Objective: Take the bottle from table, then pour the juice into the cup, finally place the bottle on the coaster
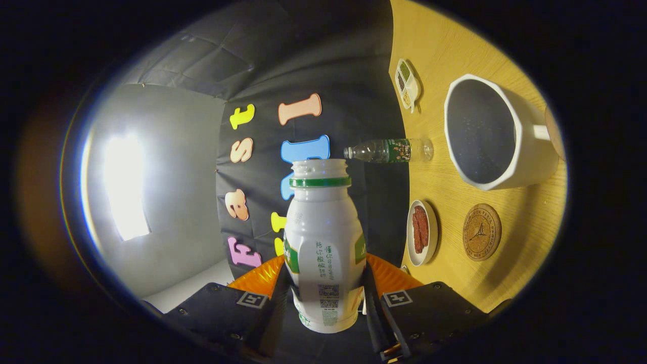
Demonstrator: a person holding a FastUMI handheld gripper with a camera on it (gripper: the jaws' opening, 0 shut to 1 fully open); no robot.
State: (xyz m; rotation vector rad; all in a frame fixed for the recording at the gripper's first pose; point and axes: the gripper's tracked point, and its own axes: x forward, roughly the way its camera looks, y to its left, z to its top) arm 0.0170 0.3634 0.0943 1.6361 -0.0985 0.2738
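Gripper (326, 298) clamped on the white bottle (323, 237), lower centre, both fingers pressing its sides, uncapped. Cup (493, 134) at upper right on the table (525, 227); coaster (481, 232) just below it.

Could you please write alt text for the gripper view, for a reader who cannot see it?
The claw is shut on a white, uncapped bottle, rolled sideways so the wooden table appears upright. Beyond it are a white cup, a round cork coaster, a clear plastic bottle and two small dishes.
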